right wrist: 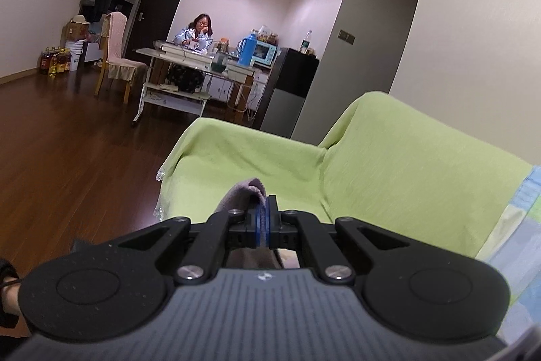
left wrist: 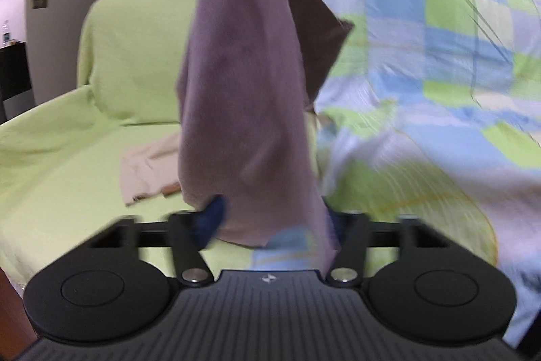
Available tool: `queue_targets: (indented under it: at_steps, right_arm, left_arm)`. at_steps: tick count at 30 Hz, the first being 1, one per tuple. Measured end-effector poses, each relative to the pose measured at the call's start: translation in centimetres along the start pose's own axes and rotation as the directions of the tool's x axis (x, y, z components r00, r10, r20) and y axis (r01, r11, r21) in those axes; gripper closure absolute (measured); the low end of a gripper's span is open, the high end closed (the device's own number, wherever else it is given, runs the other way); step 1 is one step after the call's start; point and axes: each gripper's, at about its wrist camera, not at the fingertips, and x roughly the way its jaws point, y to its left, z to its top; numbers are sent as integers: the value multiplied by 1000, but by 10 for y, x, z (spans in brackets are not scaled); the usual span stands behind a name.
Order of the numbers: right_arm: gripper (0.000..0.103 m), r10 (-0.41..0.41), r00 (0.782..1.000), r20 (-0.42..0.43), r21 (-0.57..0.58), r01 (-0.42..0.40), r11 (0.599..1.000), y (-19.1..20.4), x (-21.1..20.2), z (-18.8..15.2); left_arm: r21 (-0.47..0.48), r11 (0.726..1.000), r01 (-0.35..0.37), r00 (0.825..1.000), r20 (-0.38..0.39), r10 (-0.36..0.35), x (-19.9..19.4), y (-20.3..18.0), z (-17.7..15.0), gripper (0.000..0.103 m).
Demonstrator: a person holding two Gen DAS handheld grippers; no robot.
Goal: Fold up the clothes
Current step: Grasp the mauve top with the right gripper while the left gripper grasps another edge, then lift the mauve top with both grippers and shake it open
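Mauve terry cloth, a towel (left wrist: pixel 243 83), is seen in the left wrist view hanging in a long blurred drape from above the top edge down to the left gripper (left wrist: pixel 270 225). Its lower hem lies across the jaws, which appear drawn well apart around the cloth; motion blur hides the pads, so the grip is judged closed on the hem only with doubt. Behind the drape a beige garment (left wrist: pixel 148 168) lies flat on the seat of the green-covered sofa (left wrist: pixel 67 158), and a checked blanket (left wrist: pixel 422 73) covers the sofa's right end.

In the right wrist view the right gripper (right wrist: pixel 262 219) is shown fully closed, blue pads pressed together on a bunched corner of the towel, above the sofa's front edge. A person (right wrist: pixel 197 32) sits at a far table (right wrist: pixel 175 56).

For a clean fold, both held ends should be pulled level and taut before being lowered onto bare seat beside the beige garment
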Motion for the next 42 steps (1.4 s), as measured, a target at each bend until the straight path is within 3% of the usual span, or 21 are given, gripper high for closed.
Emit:
queue_targets:
  at_steps: [5,7,11,14,16,17,18,20,21,22,23,26,28,31,37,42]
  right_arm:
    - [103,-61,998,4,2,61,998,-3,-22,-1]
    - [103,-105,994,16,2,105,994,-6,-43,-1]
    - [103,-205,977,60,3,205,979,-10,-90,7]
    - [103,-319,941,115,-11,322,947,-11,-149,21]
    - [103,-379,916,133,-9,383,924,-9,-185,28]
    - [103,-426,893,144,-13,432,902,-5,-213,33]
    - [103,-464,873,151,-24,472,881,-1,-237,36]
    - [103,-523,837,161,-31,534,845,9,-281,42]
    - [103,-560,812,167,-26,571,820,15,-308,44]
    - [103,-577,799,169,-19,588,809,18,-320,45]
    - [103,-613,772,167,1,621,784,24,-348,44]
    - [103,-685,713,149,37,688,725,38,-399,34]
    - [103,-718,684,129,43,719,693,46,-423,22]
    - [103,-757,648,83,71,754,653,59,-465,-9]
    - [103,-788,615,-25,118,784,609,43,-503,-84]
    - [103,-815,566,-126,146,823,549,-2,-509,-153]
  left_arm:
    - [57,996,-61,998,30,60,-32,13,8,103]
    - [116,983,-139,987,95,128,-60,27,37,103]
    - [204,955,-214,959,230,166,-108,33,94,103]
    - [260,932,-250,922,359,147,-154,23,152,103]
    - [292,923,-250,883,459,94,-187,4,191,103]
    - [301,920,-251,872,484,80,-195,-2,200,103]
    - [318,918,-235,839,544,27,-217,-20,221,103]
    - [347,916,-203,801,597,-49,-241,-45,240,103]
    - [353,915,-197,795,604,-61,-244,-49,243,103]
    - [377,911,-166,778,618,-114,-255,-67,250,103]
    - [404,906,-129,765,621,-169,-263,-85,254,103]
    - [458,888,-44,759,593,-269,-264,-129,253,103]
    - [484,875,-5,767,563,-307,-257,-152,249,103]
    - [525,846,99,805,457,-378,-226,-207,240,103]
    - [580,778,241,850,261,-458,-149,-303,239,103]
    - [612,733,298,851,177,-494,-73,-363,263,103]
